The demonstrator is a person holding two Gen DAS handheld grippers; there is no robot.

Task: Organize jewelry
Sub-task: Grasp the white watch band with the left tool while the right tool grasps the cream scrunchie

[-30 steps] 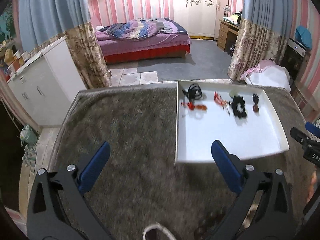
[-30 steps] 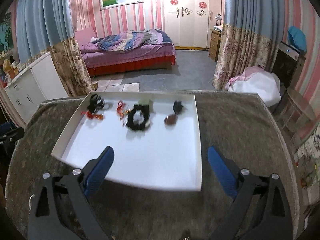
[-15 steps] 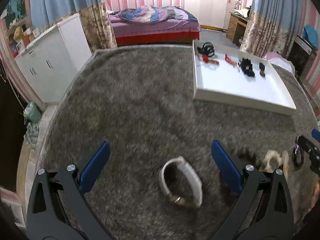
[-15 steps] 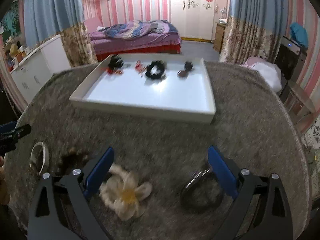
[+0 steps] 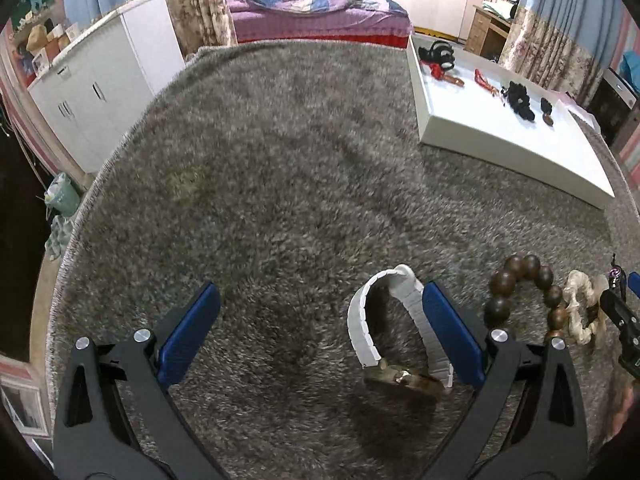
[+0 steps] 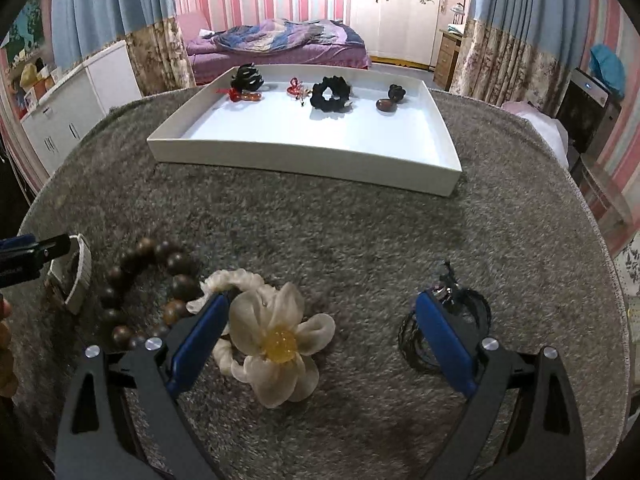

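A white tray (image 6: 304, 160) sits on grey shaggy carpet (image 6: 320, 240). Near the front edge lie dark brown beads (image 6: 160, 296), a cream flower scrunchie (image 6: 276, 344) with a yellow centre, and a white watch band (image 5: 384, 320).

home bedroom | bed (image 6: 280, 38) | striped wallpaper | curtains (image 6: 504, 36) | wardrobe (image 6: 396, 12)

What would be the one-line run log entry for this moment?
left claw: open, at white watch | right claw: open, over flower scrunchie | tray: five items
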